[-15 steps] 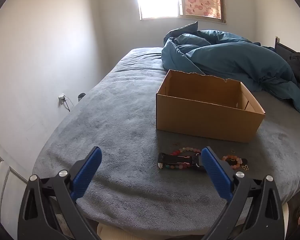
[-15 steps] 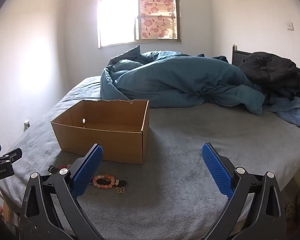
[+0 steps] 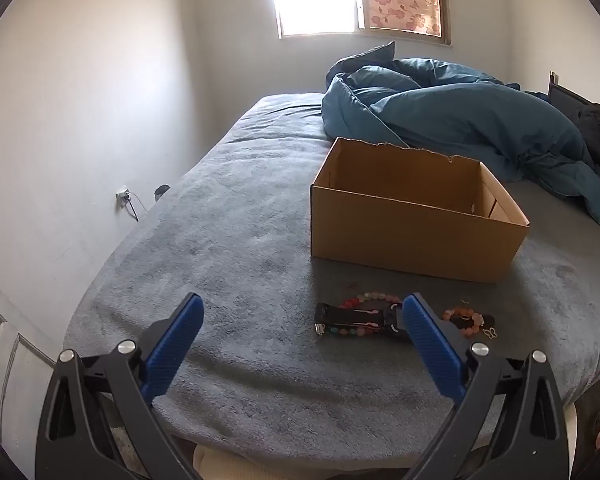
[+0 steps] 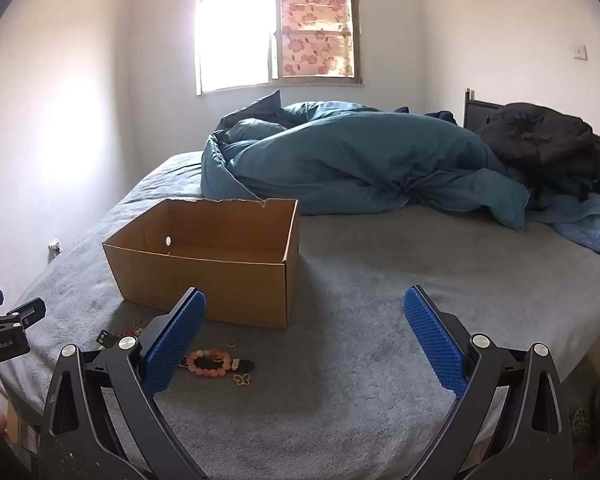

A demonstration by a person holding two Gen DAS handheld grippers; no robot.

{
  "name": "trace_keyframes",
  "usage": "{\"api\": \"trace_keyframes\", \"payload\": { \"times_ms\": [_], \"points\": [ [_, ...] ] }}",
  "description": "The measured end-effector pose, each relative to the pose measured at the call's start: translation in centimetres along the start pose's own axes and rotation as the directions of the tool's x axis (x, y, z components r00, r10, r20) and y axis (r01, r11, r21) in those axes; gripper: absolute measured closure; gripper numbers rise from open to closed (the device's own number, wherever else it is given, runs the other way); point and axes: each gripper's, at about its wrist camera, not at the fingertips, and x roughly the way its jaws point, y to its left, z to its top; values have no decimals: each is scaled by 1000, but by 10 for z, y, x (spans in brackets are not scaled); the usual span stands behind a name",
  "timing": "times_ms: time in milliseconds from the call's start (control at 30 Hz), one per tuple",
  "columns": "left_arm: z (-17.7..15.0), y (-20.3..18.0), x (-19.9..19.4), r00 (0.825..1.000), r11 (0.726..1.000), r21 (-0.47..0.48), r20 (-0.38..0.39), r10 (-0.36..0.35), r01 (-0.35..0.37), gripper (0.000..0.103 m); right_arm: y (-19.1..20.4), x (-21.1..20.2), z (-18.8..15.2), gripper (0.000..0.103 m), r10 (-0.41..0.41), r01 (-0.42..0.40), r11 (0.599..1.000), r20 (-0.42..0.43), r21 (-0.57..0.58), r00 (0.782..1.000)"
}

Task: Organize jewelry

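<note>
An open cardboard box (image 3: 412, 236) (image 4: 204, 284) stands on the grey bed cover. In front of it lies the jewelry: a black strap (image 3: 354, 318) with a multicolour bead bracelet (image 3: 366, 298) around it, an orange bead bracelet (image 3: 462, 320) (image 4: 208, 361), a gold butterfly charm (image 3: 491, 333) (image 4: 242, 379) and a small gold ring (image 3: 465, 300) (image 4: 231, 343). My left gripper (image 3: 302, 334) hovers open just short of the strap, nothing between its fingers. My right gripper (image 4: 304, 330) is open over bare cover, right of the jewelry. The left gripper's side (image 4: 8, 332) shows at the right wrist view's left edge.
A crumpled teal duvet (image 4: 360, 164) lies behind the box. Dark clothing (image 4: 540, 144) and a blue towel (image 4: 588, 228) are piled by the headboard at the right. A wall with a socket (image 3: 122, 194) runs along the bed's left edge.
Both views have shifted only slightly; the jewelry and the box sit where they were. Both grippers stay open.
</note>
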Motion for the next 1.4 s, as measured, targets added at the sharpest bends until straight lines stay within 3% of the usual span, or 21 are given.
{"api": "trace_keyframes", "payload": {
  "times_ms": [1167,1400],
  "points": [
    [-2,-14,-1,999,999,29,-3,-34,34,6,-2,3,-2,8,-7,7,1000,-10,3,1000],
    [-5,-18,4,998,999,49,-57,-21,24,6,-1,3,-3,8,-16,16,1000,-37,-5,999]
  ]
}}
